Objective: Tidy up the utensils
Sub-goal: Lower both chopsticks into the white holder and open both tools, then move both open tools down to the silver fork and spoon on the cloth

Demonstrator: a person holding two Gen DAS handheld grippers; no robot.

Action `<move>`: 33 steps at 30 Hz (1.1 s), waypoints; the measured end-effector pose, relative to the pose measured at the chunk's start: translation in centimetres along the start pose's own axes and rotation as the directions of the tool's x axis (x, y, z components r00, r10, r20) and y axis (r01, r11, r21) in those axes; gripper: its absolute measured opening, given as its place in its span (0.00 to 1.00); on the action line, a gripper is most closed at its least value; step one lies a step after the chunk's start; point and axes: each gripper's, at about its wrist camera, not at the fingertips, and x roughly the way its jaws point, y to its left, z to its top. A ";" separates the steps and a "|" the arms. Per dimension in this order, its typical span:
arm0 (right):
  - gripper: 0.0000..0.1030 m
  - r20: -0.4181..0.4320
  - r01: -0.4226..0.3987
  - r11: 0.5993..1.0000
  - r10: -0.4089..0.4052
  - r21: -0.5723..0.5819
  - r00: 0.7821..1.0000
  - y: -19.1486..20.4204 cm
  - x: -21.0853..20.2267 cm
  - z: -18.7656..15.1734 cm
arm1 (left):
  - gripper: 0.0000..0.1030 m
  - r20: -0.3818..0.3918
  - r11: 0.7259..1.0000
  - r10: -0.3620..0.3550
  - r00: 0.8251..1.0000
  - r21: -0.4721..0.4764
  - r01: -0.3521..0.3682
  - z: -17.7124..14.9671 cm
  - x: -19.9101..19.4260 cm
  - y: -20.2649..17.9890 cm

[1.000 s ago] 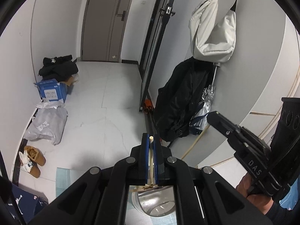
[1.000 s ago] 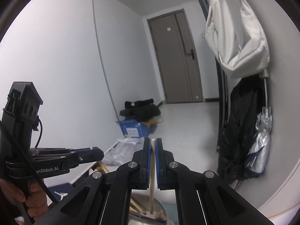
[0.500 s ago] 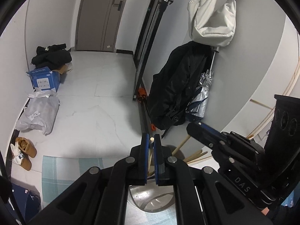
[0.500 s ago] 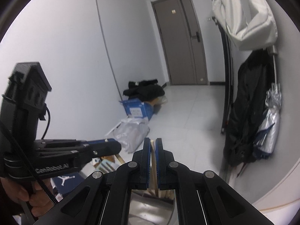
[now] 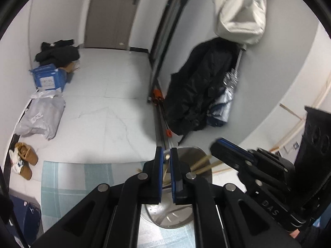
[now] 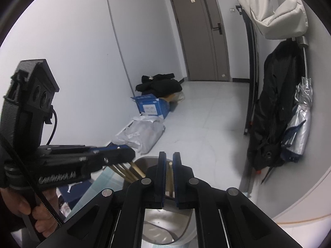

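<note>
Left wrist view: the left gripper (image 5: 166, 160) has parted its fingers since a second ago; the chopstick (image 5: 166, 166) stands loose between them, over the steel cup (image 5: 165, 219).

Right wrist view: the right gripper (image 6: 169, 163) has likewise loosened around its chopstick (image 6: 170, 177), resting in the cup (image 6: 157, 231).

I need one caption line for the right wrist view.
Right gripper poised over a metal holder with a wooden chopstick between its fingers.
</note>
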 end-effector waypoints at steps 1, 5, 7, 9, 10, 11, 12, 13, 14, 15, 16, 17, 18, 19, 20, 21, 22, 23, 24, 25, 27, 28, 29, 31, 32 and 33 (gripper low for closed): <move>0.07 0.000 0.001 1.000 -0.001 -0.002 1.000 0.0 -0.1 0.1 | 0.03 0.004 1.000 -0.008 1.000 -0.012 0.008 0.1 -0.2 0.1; 0.23 0.019 0.015 1.000 -0.015 0.001 1.000 0.0 -1.3 0.4 | 0.13 0.025 1.000 0.009 1.000 -0.024 -0.008 0.3 -0.9 -0.1; 0.28 0.031 0.026 1.000 -0.026 0.014 0.999 0.0 -2.0 0.5 | 0.24 0.036 0.999 0.032 0.999 -0.029 -0.031 0.3 -1.3 -0.2; 0.29 0.035 0.047 0.999 -0.047 0.021 0.998 -0.1 -2.4 0.5 | 0.38 0.058 0.998 0.039 0.998 -0.043 -0.036 0.3 -2.1 -0.2; 0.30 0.035 0.051 0.998 -0.052 0.023 0.998 -0.1 -2.5 0.5 | 0.40 0.066 0.998 0.043 0.997 -0.045 -0.040 0.3 -2.2 -0.1; 0.30 0.037 0.055 0.998 -0.056 0.028 0.998 -0.1 -2.9 0.5 | 0.42 0.082 0.998 0.056 0.995 -0.044 -0.053 0.2 -2.7 -0.3; 0.32 0.041 0.056 0.998 -0.057 0.032 0.998 0.0 -3.2 0.5 | 0.46 0.092 0.997 0.065 0.994 -0.040 -0.062 0.2 -3.0 -0.4; 0.34 0.044 0.056 0.998 -0.058 0.033 0.997 0.1 -3.5 0.5 | 0.48 0.098 0.997 0.071 0.993 -0.038 -0.067 0.2 -3.3 -0.4; 0.35 0.050 0.059 0.998 -0.061 0.033 0.997 0.2 -3.9 0.5 | 0.51 0.104 0.997 0.076 0.992 -0.040 -0.072 0.2 -3.5 -0.4; 0.38 0.058 0.065 0.997 -0.067 0.032 0.996 0.4 -4.4 0.4 | 0.54 0.110 0.996 0.082 0.991 -0.043 -0.077 0.1 -3.7 -0.5; 0.41 0.063 0.068 0.997 -0.070 0.030 0.996 0.6 -4.7 0.4 | 0.56 0.116 0.995 0.090 0.989 -0.047 -0.086 0.0 -4.1 -0.6; 0.41 0.069 0.070 0.997 -0.072 0.029 0.995 0.8 -5.1 0.4 | 0.59 0.124 0.994 0.099 0.987 -0.050 -0.093 -0.1 -4.4 -0.7; 0.42 0.073 0.072 0.997 -0.074 0.027 0.995 1.0 -5.5 0.3 | 0.62 0.129 0.994 0.103 0.986 -0.051 -0.097 -0.1 -4.6 -0.6; 0.44 0.075 0.074 0.997 -0.075 0.026 0.994 1.3 -5.8 0.3 | 0.63 0.133 0.993 0.109 0.985 -0.052 -0.103 -0.2 -4.9 -0.7; 0.45 0.081 0.075 0.997 -0.077 0.025 0.994 1.6 -6.2 0.3 | 0.66 0.140 0.992 0.119 0.983 -0.052 -0.112 -0.4 -5.3 -0.8; 0.47 0.087 0.076 0.997 -0.078 0.024 0.993 1.8 -6.6 0.2 | 0.69 0.145 0.992 0.125 0.982 -0.052 -0.119 -0.4 -5.6 -0.8; 0.48 0.092 0.077 0.997 -0.079 0.023 0.993 2.1 -6.9 0.2 | 0.71 0.153 0.990 0.135 0.979 -0.051 -0.128 -0.6 -6.1 -0.8; 0.48 0.097 0.077 0.997 -0.078 0.022 0.992 2.4 -7.3 0.1 | 0.74 0.161 0.989 0.142 0.977 -0.052 -0.136 -0.8 -6.5 -0.8; 0.49 0.103 0.076 0.997 -0.078 0.020 0.992 2.7 -7.6 0.0 | 0.77 0.168 0.989 0.147 0.975 -0.052 -0.141 -1.0 -6.9 -0.9; 0.50 0.107 0.076 0.997 -0.078 0.019 0.991 3.1 -7.9 -0.1 | 0.78 0.172 0.988 0.150 0.974 -0.053 -0.143 -1.1 -7.1 -0.8; 0.51 0.114 0.074 0.997 -0.076 0.017 0.991 3.7 -8.5 -0.4 | 0.81 0.189 0.988 0.152 0.970 -0.058 -0.143 -1.6 -7.9 -0.8; 0.53 0.118 0.074 0.997 -0.075 0.017 0.990 4.0 -8.8 -0.5 | 0.81 0.198 0.988 0.154 0.968 -0.060 -0.144 -1.9 -8.3 -0.8; 0.54 0.121 0.073 0.997 -0.075 0.018 0.990 4.2 -9.0 -0.7 | 0.82 0.205 0.987 0.157 0.966 -0.062 -0.148 -2.1 -8.6 -0.9; 0.55 0.129 0.071 0.997 -0.073 0.016 0.989 4.8 -9.5 -1.3 | 0.85 0.219 0.986 0.166 0.961 -0.063 -0.156 -2.7 -9.1 -0.9; 0.55 0.131 0.071 0.997 -0.073 0.015 0.989 5.1 -9.7 -1.6 | 0.88 0.223 0.985 0.172 0.960 -0.066 -0.161 -2.8 -9.3 -0.9; 0.57 0.134 0.070 0.997 -0.071 0.015 0.988 5.4 -9.9 -1.9 | 0.91 0.228 0.984 0.178 0.957 -0.070 -0.167 -3.2 -9.4 -0.8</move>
